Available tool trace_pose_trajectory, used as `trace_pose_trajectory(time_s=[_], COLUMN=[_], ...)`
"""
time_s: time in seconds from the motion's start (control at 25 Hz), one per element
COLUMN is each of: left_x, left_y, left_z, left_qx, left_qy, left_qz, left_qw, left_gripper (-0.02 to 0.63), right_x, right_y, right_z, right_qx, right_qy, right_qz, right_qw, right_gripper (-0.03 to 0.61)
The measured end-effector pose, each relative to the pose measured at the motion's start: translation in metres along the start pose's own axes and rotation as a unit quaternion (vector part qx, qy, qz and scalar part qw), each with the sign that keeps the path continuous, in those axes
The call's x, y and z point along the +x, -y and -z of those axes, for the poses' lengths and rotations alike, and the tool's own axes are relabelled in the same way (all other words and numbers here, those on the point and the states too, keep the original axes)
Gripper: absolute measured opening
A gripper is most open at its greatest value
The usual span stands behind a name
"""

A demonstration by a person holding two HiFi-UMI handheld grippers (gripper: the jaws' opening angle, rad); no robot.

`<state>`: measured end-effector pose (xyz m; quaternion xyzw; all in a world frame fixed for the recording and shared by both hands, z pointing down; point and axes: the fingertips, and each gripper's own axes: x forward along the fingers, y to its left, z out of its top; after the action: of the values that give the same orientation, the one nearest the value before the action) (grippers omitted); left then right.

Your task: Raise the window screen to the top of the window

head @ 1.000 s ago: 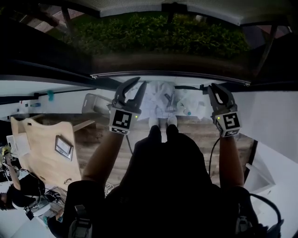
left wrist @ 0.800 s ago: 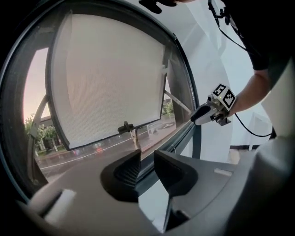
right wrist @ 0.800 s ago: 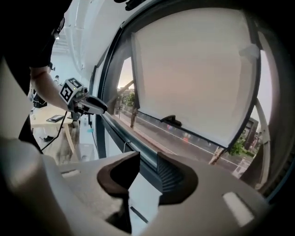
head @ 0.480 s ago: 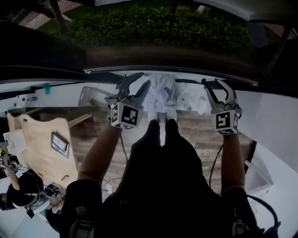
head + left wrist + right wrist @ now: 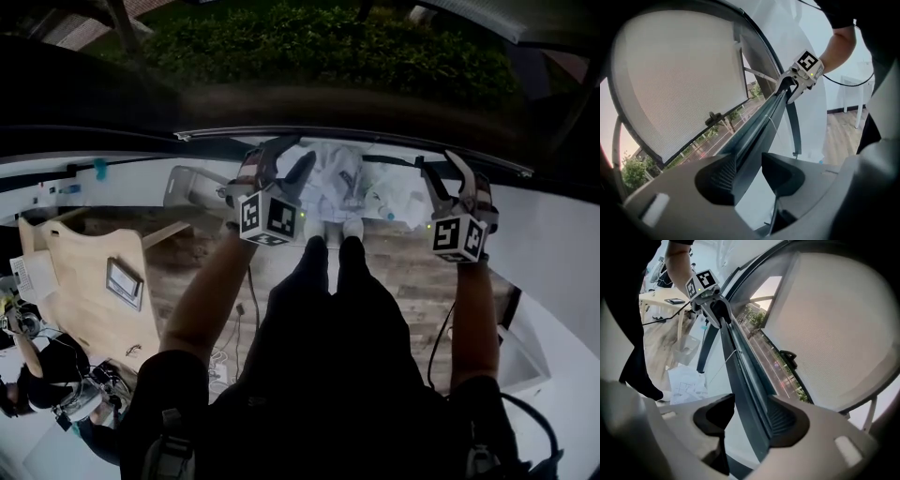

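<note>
- Now, I have both grippers down at the window's dark frame rail [image 5: 761, 122], one towards each end, well apart.
- The left gripper [image 5: 281, 164] straddles that rail. Its jaws are opening, with the rail running between them but not clamped.
- The right gripper [image 5: 448, 173] does the same. Its jaws are also opening around the rail, and the pads are not pressing on it.
- The window screen [image 5: 679, 75], a pale mesh, sits high in the window, well above both grippers.
- Its bottom bar [image 5: 693, 136] carries a small black handle [image 5: 714, 117]. Below the bar I see an open strip with street and trees.
- Outside, beyond the rail, is a green hedge [image 5: 319, 47].
- A wooden table [image 5: 89, 281] stands on my left.
</note>
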<state>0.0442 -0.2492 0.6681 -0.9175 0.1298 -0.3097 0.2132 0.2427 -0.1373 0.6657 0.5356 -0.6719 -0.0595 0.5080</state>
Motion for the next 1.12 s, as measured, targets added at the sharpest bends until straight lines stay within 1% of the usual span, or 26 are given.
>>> trace_pose_trajectory(time_s=[0.16, 0.28, 0.36, 0.4, 0.44, 0.52, 0.56, 0.64, 0.76, 0.92, 1.0, 1.12], left_x=[0.004, 0.008, 0.008, 0.008, 0.008, 0.008, 0.008, 0.006, 0.007, 0.011, 0.01, 0.004], left_y=[-0.003, -0.002, -0.005, -0.007, -0.009, -0.01, -0.012, -0.017, -0.018, -0.013, -0.015, -0.015], left_z=[0.003, 0.005, 0.008, 0.009, 0.01, 0.012, 0.011, 0.008, 0.009, 0.015, 0.015, 0.01], left_qx=[0.026, 0.068, 0.098, 0.107, 0.112, 0.115, 0.115, 0.115, 0.116, 0.11, 0.105, 0.113], left_qy=[-0.009, -0.019, -0.031, -0.037, -0.041, -0.042, -0.044, -0.049, -0.053, -0.053, -0.06, -0.073], left_qz=[-0.016, -0.02, -0.032, -0.039, -0.044, -0.048, -0.051, -0.063, -0.069, -0.066, -0.06, -0.056], left_qw=[0.9995, 0.9973, 0.9942, 0.9928, 0.9919, 0.9913, 0.9911, 0.9902, 0.9894, 0.9903, 0.9908, 0.9894], left_gripper=[0.153, 0.155, 0.149, 0.133, 0.132, 0.13, 0.119, 0.069, 0.051, 0.049, 0.051, 0.052], right_x=[0.005, 0.011, 0.016, 0.017, 0.018, 0.02, 0.02, 0.017, 0.017, 0.022, 0.02, 0.011], right_y=[-0.009, -0.008, -0.007, -0.007, -0.006, -0.005, -0.004, -0.002, -0.006, -0.012, -0.01, -0.003], right_z=[0.009, 0.017, 0.021, 0.021, 0.022, 0.021, 0.019, 0.016, 0.018, 0.024, 0.022, 0.019], right_qx=[-0.015, -0.036, -0.057, -0.068, -0.076, -0.078, -0.067, -0.038, -0.016, -0.024, -0.025, -0.036], right_qy=[-0.014, -0.031, -0.049, -0.053, -0.055, -0.052, -0.047, -0.038, -0.035, -0.045, -0.05, -0.055], right_qz=[-0.01, -0.001, 0.004, 0.007, 0.011, 0.022, 0.025, 0.024, 0.015, 0.001, -0.005, 0.0], right_qw=[1.0, 0.999, 0.997, 0.996, 0.995, 0.995, 0.996, 0.998, 0.999, 0.999, 0.998, 0.998], right_gripper=[0.212, 0.212, 0.212, 0.212, 0.212, 0.211, 0.21, 0.21, 0.204, 0.202, 0.202, 0.17])
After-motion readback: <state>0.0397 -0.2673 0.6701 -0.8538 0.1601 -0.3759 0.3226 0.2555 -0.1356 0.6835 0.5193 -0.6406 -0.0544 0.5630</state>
